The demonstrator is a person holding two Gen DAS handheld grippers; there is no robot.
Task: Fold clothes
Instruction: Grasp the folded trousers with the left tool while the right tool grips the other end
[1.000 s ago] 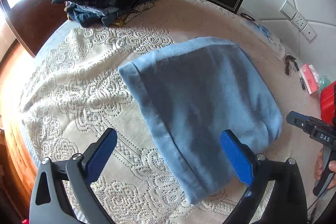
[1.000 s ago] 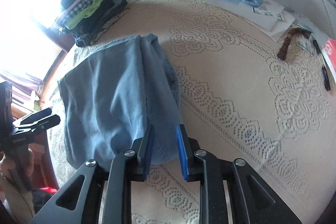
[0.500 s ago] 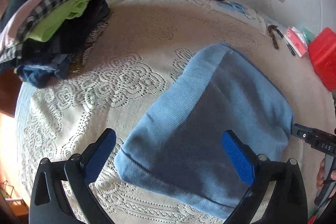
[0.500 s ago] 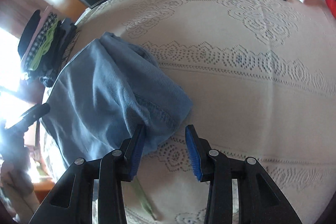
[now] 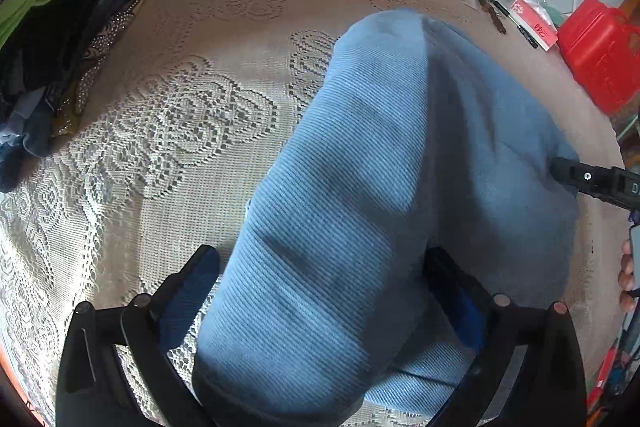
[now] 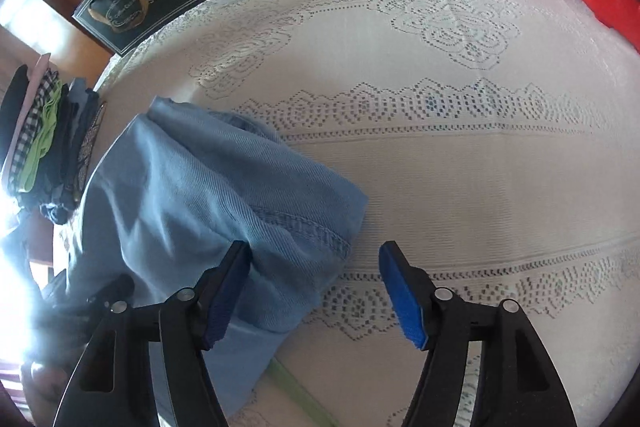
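Blue garment | btwn L fingers | R fingers just opened, off cloth

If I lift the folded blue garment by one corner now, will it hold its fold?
Probably not. The blue garment looks soft and floppy: it bulges and creases instead of lying flat, so a corner lift would likely let the layers sag open. Its ribbed weave should grip the pads fairly well. On the lace tablecloth, pushing would likely bunch it.

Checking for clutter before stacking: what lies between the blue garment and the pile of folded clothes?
Only bare lace tablecloth lies between the blue garment and the pile of folded clothes, shown clearly in the left wrist view.
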